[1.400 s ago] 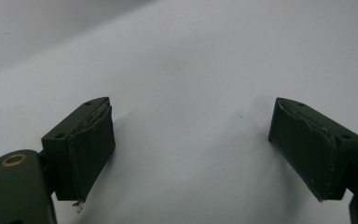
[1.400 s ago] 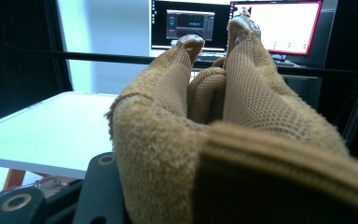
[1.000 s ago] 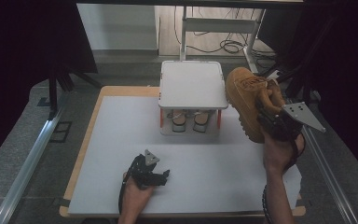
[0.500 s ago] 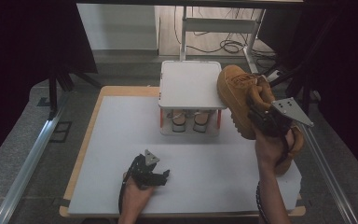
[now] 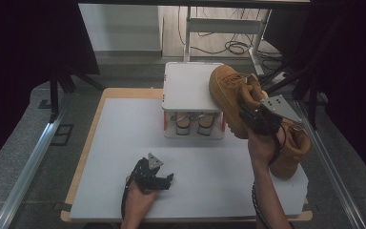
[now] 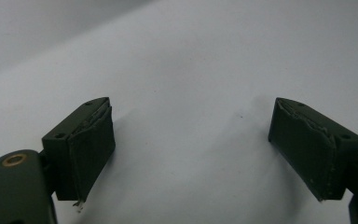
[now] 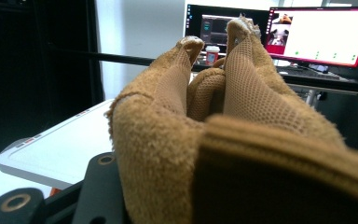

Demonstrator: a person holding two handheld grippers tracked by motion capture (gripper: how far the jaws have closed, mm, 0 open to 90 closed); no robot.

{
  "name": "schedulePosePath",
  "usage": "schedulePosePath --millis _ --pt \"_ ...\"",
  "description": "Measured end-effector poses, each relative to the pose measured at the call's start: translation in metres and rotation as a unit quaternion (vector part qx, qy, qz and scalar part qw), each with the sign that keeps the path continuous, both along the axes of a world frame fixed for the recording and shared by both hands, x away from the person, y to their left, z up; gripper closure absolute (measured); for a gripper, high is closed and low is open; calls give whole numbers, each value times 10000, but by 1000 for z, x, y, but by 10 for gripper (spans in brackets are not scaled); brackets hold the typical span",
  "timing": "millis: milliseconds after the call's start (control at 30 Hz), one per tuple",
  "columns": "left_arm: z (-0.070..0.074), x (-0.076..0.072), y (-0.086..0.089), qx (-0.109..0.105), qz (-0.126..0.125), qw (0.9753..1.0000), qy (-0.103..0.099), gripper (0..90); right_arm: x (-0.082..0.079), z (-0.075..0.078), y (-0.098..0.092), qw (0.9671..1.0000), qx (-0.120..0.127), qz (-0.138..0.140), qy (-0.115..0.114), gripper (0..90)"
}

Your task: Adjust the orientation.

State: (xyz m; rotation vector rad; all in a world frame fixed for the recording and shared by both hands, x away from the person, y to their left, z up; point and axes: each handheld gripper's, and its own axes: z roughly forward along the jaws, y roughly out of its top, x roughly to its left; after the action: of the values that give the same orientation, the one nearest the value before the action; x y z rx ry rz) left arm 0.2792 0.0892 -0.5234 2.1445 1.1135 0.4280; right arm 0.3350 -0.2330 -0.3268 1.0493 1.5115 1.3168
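My right hand-held gripper (image 5: 253, 117) is clamped on the collar of a tan suede ankle boot (image 5: 231, 98), held aloft over the right edge of the small white shelf rack (image 5: 188, 86). A second tan boot (image 5: 290, 143) lies on the white desk (image 5: 124, 143). My left hand-held gripper (image 5: 164, 179) rests wide open, empty.
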Motion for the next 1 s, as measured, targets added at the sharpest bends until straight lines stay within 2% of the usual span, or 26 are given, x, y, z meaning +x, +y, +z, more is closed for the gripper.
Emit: schedulePosePath --millis 633,1000 --pt "0 0 0 9 -4 10000 -27 146 18 -2 39 9996 -63 292 1 499" --pt "0 0 0 15 -10 10000 -35 148 30 1 65 9990 -78 443 -7 499"
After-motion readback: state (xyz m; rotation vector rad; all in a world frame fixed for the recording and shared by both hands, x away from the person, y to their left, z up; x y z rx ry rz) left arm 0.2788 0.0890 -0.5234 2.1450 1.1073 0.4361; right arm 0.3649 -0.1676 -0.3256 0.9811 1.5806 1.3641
